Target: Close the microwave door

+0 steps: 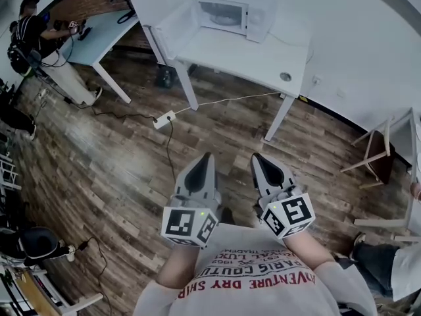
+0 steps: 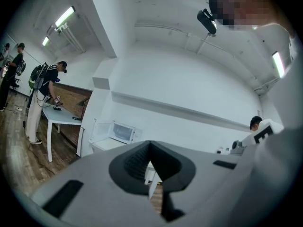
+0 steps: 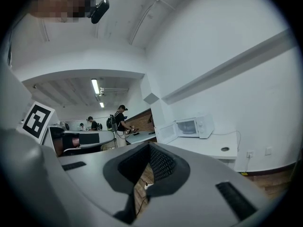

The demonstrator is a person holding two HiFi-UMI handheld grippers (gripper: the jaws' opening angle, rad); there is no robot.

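Two risks I'm seeing from here. First: power strip [image 1: 164, 119] and its thin white cable [image 1: 223, 101] are lying on the wood-plank floor [image 1: 99, 170], across the way to the counter [image 1: 263, 61], so feet may be snagging them.

Second: microwave door [image 1: 176, 28] is hanging wide open at the left of the microwave [image 1: 231, 13], which is sitting at the back of the counter, well apart from both grippers (nothing is touching it). Left gripper [image 1: 206, 158] is showing jaws pressed together, empty. Right gripper [image 1: 258, 158] likewise, tips meeting, pinching nothing.

Door panel is looking flat, smooth and white. Jaws are looking like hard grey plastic with ribbed inner pads, tapering to a point. My guess: a pointed push may be skidding off the door, and a hard shove may be sliding the boxy shell on the slick counter top.
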